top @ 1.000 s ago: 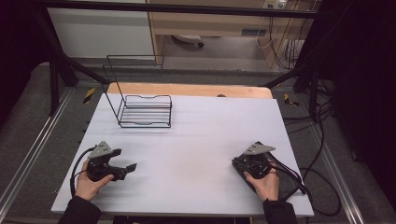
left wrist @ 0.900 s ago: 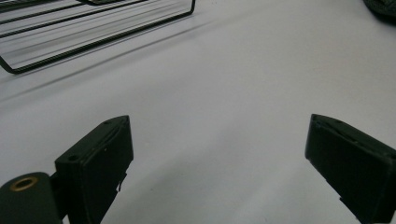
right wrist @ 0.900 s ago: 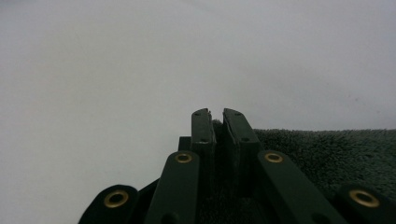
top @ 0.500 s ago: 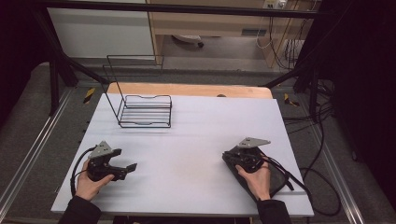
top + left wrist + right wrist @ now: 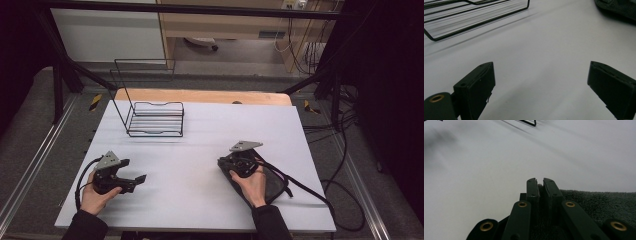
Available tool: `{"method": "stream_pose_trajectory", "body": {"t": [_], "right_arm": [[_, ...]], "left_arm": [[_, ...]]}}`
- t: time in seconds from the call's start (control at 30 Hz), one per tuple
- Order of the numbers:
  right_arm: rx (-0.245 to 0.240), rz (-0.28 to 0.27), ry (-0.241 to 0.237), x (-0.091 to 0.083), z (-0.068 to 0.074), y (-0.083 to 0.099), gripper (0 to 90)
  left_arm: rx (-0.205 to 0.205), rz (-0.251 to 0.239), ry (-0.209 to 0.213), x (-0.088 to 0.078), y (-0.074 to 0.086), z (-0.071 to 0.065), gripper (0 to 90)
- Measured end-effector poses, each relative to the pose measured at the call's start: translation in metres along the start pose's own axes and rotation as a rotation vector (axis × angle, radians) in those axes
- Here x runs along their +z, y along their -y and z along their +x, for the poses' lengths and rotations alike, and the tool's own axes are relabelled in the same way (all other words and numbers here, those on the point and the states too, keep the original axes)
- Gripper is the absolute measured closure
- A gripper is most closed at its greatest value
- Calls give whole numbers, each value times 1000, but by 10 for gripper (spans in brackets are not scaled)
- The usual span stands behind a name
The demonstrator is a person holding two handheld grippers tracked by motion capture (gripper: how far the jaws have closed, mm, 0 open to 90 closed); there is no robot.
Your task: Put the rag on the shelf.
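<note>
A dark grey towel [image 5: 274, 184] lies on the white table [image 5: 200, 125] at the front right, under a hand. My right gripper [image 5: 226, 167] sits at the towel's left end. In the right gripper view its jaws [image 5: 539, 186] are shut on the terry towel [image 5: 599, 205], which bunches between them. My left gripper [image 5: 139, 179] rests at the front left, held in the other hand and pointing right. Its jaws [image 5: 541, 85] stand wide open over bare table. The towel's dark edge [image 5: 619, 8] shows far off at that view's top right.
A black wire rack [image 5: 155, 120] with a tall back frame stands at the table's back left; its base wires [image 5: 474, 15] lie ahead of the left gripper. Black cables [image 5: 310, 192] loop off the table's right front. A wooden board [image 5: 200, 96] runs along the far edge.
My right gripper has moved left and slightly away from the front edge, dragging the dark towel with it. The left gripper has stayed put.
</note>
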State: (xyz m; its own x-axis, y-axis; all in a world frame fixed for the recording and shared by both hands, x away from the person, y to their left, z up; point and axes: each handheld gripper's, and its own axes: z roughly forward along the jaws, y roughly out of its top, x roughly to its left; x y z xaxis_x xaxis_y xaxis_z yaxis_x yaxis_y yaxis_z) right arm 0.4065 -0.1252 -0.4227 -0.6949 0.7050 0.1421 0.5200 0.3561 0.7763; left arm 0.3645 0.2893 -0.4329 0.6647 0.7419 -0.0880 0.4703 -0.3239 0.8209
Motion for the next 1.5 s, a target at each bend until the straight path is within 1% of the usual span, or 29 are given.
{"method": "stream_pose_trajectory", "body": {"t": [0.13,0.2,0.23,0.27,0.47,0.6,0.73,0.77,0.8,0.87,0.97,1.03,1.1,1.17,1.2,1.27,1.33,1.4,1.43,1.47,1.5], "right_arm": [[0,-1,-2,14,6,-10,840],[8,0,0,22,8,-14,840],[8,0,0,22,8,-14,840],[12,1,-2,29,10,-19,840],[50,-19,5,48,14,-33,842],[51,-16,18,61,18,-41,843],[59,-7,28,74,21,-45,843],[59,-7,28,74,21,-45,843],[70,-3,32,81,21,-46,843],[73,2,37,85,21,-47,843],[66,4,47,89,21,-46,838],[59,16,41,92,20,-44,802],[45,17,22,90,22,-43,740],[21,1,-1,83,25,-45,622],[0,-8,-13,75,28,-48,556],[-52,-18,-11,60,32,-50,436],[-70,-3,-17,44,33,-48,354],[-67,1,-26,28,31,-39,326],[-62,11,-21,21,30,-34,316],[-66,16,-21,16,29,-29,322],[-70,19,-22,8,28,-21,340]], "left_arm": [[4,4,-2,0,0,0,78],[4,3,-1,0,0,0,78],[4,3,-1,0,0,0,78],[3,1,0,0,0,0,78],[3,2,1,0,1,0,78],[4,3,1,0,0,0,78],[4,3,1,1,0,0,78],[4,3,1,1,0,0,78],[5,4,1,1,0,0,78],[8,8,2,1,1,0,78],[8,9,5,2,1,0,78],[10,10,6,2,1,-1,78],[11,8,7,2,1,-2,78],[9,9,7,2,1,-2,78],[7,11,5,2,1,-2,78],[8,12,3,1,1,-2,78],[8,10,1,1,1,-3,78],[8,10,0,1,1,-3,78],[7,11,0,2,1,-3,78],[9,15,-1,2,1,-3,77],[9,17,-2,2,1,-3,77]]}}
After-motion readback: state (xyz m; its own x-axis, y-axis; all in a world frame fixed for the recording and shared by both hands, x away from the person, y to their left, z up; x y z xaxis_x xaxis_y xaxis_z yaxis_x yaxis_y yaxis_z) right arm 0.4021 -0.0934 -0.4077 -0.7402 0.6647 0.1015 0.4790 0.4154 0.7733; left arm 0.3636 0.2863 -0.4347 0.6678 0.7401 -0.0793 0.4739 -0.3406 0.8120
